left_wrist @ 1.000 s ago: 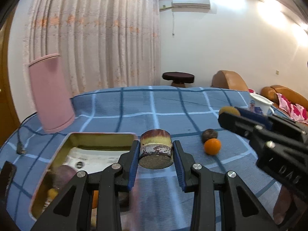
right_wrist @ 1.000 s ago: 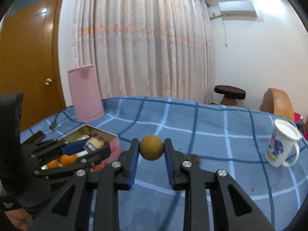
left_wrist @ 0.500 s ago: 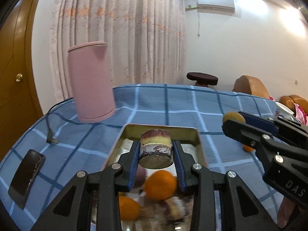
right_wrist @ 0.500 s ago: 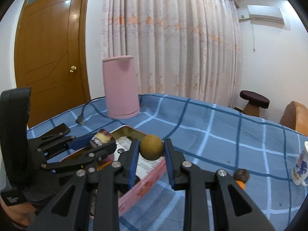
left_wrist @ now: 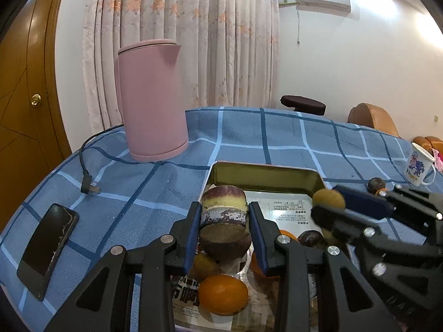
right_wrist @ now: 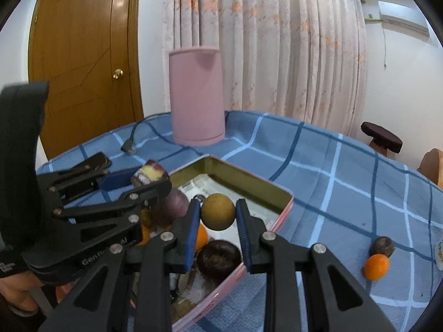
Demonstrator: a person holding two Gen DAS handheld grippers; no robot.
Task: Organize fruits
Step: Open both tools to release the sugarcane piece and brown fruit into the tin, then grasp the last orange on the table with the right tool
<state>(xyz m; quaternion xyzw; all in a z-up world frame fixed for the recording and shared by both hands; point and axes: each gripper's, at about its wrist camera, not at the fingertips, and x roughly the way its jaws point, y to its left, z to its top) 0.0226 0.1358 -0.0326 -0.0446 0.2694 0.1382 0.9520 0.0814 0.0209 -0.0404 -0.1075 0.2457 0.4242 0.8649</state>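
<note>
Left wrist view: left gripper (left_wrist: 224, 221), tilted down, jaws clamped on one cut purple-skinned sugarcane chunk (left_wrist: 223, 215) over the open gold-lined rectangular tin (left_wrist: 265, 172). Tin holds two oranges (left_wrist: 223, 294), one dark round fruit (left_wrist: 310, 239). Pink kettle (left_wrist: 152, 102) at 11 o'clock, black phone (left_wrist: 47, 244) at 9, one white printed mug (left_wrist: 419, 164) at 3.

Right wrist view: right gripper (right_wrist: 218, 215), tilted down, jaws clamped on one round tan fruit (right_wrist: 218, 212) above the tin (right_wrist: 285, 207). On the blue checked cloth (right_wrist: 346, 179) at 4 o'clock: one orange (right_wrist: 376, 267) touching one dark fruit (right_wrist: 382, 246).
</note>
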